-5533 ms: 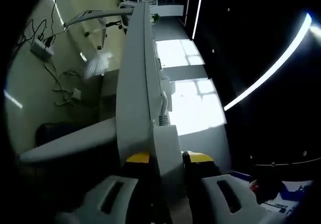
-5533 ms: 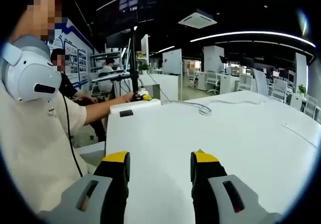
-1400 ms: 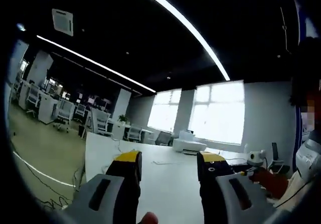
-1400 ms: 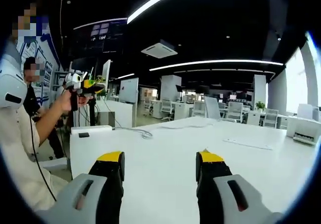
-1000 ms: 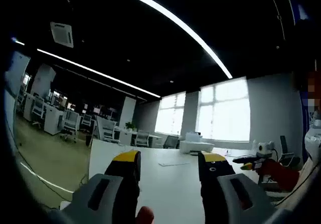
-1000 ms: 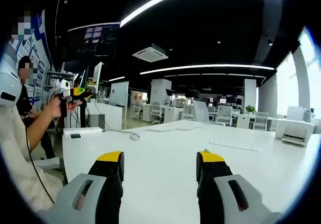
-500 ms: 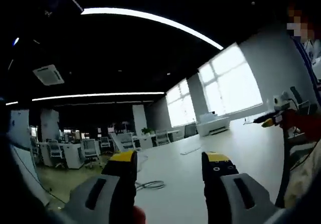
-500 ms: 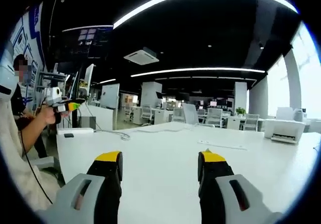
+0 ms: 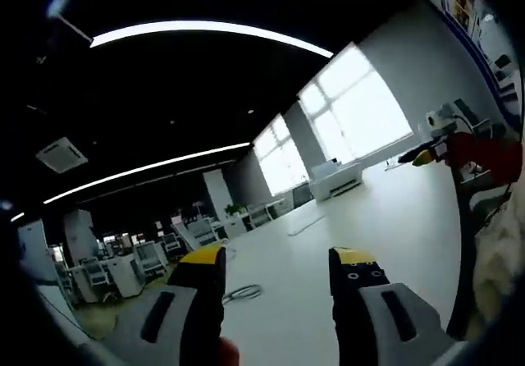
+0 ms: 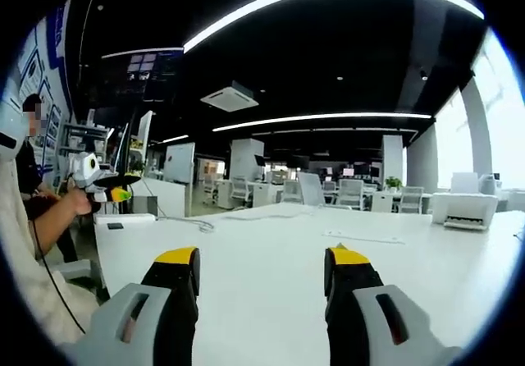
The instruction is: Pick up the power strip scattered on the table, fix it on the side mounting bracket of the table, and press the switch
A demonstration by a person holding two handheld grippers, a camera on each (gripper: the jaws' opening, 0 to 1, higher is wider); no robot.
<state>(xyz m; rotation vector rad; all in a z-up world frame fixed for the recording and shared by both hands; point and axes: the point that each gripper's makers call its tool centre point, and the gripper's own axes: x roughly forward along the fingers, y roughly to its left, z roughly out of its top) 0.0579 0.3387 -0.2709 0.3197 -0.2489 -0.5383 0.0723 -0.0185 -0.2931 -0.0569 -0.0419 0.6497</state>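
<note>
Tongs come first in both views: the left tongs and the right tongs each stand wide, yellow-tipped jaws well apart with nothing between them, raised over the white bench.

Beyond the right tongs, the other gripper comes in from the left in the person's hand. Past it, at the bench's far left edge, sits a long white block with a small dark patch; a cable trails from near it across the top. That block is likely the power strip, lying at the bench edge, though it is too small to confirm, and no switch can be made out. A thin white strip lies farther right.

In the left gripper view a coiled cable rests on the bench just past the jaws.

Risk, as I judge it: both grippers point level across the room rather than down at the work, so a press on the switch made from here could miss. The loose cable could also snag a jaw.
</note>
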